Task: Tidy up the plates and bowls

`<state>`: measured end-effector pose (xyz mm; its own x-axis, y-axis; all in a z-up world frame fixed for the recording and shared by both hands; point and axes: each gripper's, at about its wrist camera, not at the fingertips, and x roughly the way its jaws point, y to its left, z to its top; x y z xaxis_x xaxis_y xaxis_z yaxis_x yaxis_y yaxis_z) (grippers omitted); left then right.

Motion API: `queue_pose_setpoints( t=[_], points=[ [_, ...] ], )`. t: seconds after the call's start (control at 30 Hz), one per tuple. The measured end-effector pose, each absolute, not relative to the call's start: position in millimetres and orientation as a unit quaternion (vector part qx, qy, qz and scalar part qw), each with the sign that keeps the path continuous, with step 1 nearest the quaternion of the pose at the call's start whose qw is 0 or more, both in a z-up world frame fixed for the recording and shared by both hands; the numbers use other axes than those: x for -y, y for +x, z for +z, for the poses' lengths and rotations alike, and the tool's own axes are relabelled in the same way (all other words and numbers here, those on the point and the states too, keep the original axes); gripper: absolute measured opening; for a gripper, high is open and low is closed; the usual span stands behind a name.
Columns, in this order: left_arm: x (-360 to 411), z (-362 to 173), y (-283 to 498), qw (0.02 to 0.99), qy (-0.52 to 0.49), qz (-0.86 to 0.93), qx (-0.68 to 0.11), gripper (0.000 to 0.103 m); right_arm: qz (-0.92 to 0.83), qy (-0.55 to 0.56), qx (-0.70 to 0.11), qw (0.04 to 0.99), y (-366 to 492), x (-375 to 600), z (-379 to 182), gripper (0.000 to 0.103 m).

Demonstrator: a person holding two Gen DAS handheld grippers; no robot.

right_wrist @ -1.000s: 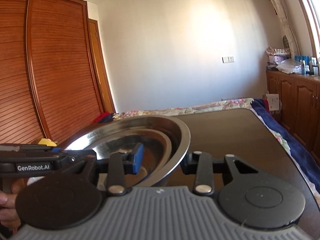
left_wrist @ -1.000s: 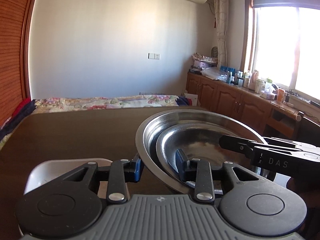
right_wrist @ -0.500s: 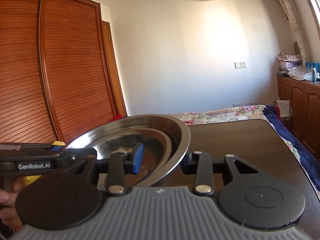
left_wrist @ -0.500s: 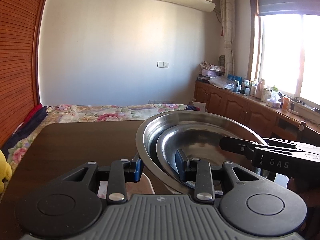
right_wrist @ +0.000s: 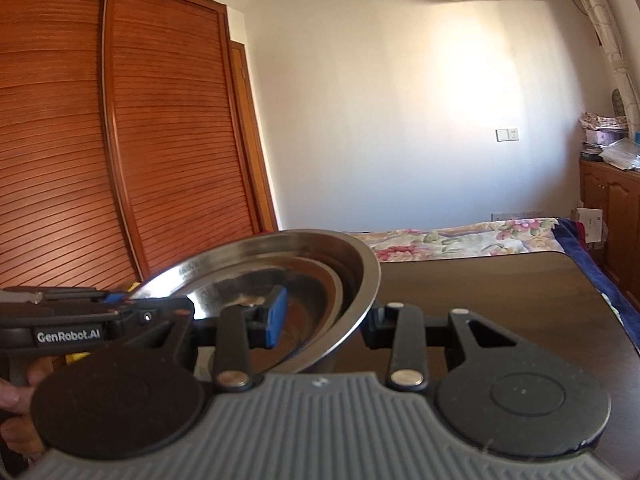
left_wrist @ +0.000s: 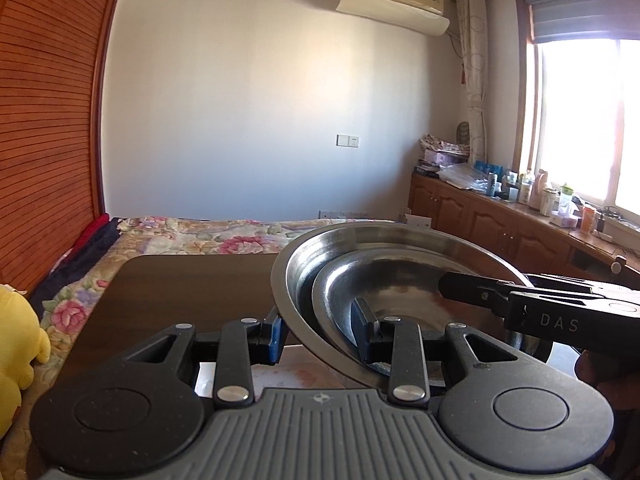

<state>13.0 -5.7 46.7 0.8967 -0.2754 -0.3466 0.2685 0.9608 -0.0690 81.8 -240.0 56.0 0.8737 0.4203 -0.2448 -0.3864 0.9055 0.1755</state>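
Left tool (left_wrist: 318, 334) and right tool (right_wrist: 322, 320) each clamped opposite rim edges of the nested steel bowls (left_wrist: 384, 276), held above the table (left_wrist: 192, 280); uneven lifting risked tilt, sliding the inner bowl (left_wrist: 400, 280) out.

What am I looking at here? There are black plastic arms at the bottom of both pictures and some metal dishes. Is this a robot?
No robot: a person carries a hand-held gripper in each hand, with a camera on each looking along its two fingers. One picture is from the left hand-held gripper, the other from the right hand-held gripper. Together they hold a large steel bowl with a smaller steel bowl nested inside, each pinching the rim on opposite sides, above a dark wooden table. Something pale lies under the bowls; I cannot tell what. Behind are a bed and a wardrobe.
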Motion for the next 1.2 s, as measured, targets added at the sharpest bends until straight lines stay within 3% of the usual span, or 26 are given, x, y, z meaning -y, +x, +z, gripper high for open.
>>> queue_pose_setpoints(
  t=[1.2],
  points=[
    [-57,-4,15,0.967,-0.039,-0.084,-0.238,0.036,0.262,0.017,-0.203,0.943,97,175,19,0.039]
  ],
)
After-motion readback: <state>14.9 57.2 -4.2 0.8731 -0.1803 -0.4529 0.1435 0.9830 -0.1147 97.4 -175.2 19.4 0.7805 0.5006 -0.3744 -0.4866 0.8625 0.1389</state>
